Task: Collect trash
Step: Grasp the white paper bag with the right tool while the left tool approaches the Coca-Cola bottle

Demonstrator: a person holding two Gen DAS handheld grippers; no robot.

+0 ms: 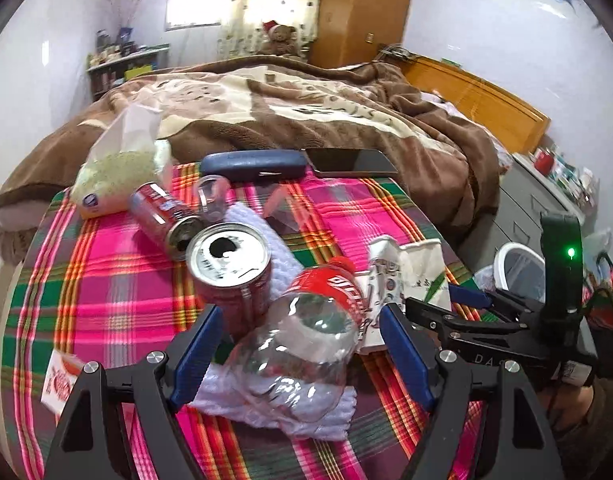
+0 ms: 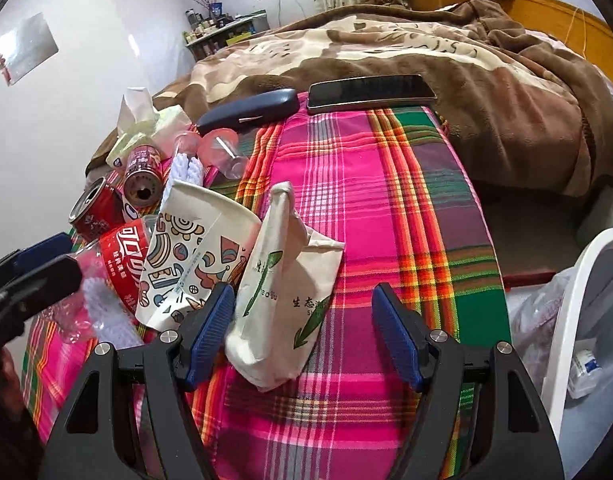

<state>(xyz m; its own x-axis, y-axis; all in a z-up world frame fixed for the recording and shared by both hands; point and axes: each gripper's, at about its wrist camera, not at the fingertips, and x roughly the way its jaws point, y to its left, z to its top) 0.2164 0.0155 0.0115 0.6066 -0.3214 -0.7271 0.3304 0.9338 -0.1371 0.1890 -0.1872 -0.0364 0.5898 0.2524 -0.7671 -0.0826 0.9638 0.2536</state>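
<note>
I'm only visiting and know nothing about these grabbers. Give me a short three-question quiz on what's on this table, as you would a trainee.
1. True or false: the left gripper has clamped the plastic bottle.
2. Which item lies between the right gripper's open fingers? A) the phone B) the flattened cream paper cup C) a red can
3. How many drink cans lie on the plaid cloth, and are they opened?

Key:
1. False. Its fingers are spread on either side of the bottle, not closed on it.
2. B.
3. Two, both with open tops; the second can lies behind the first.
</note>
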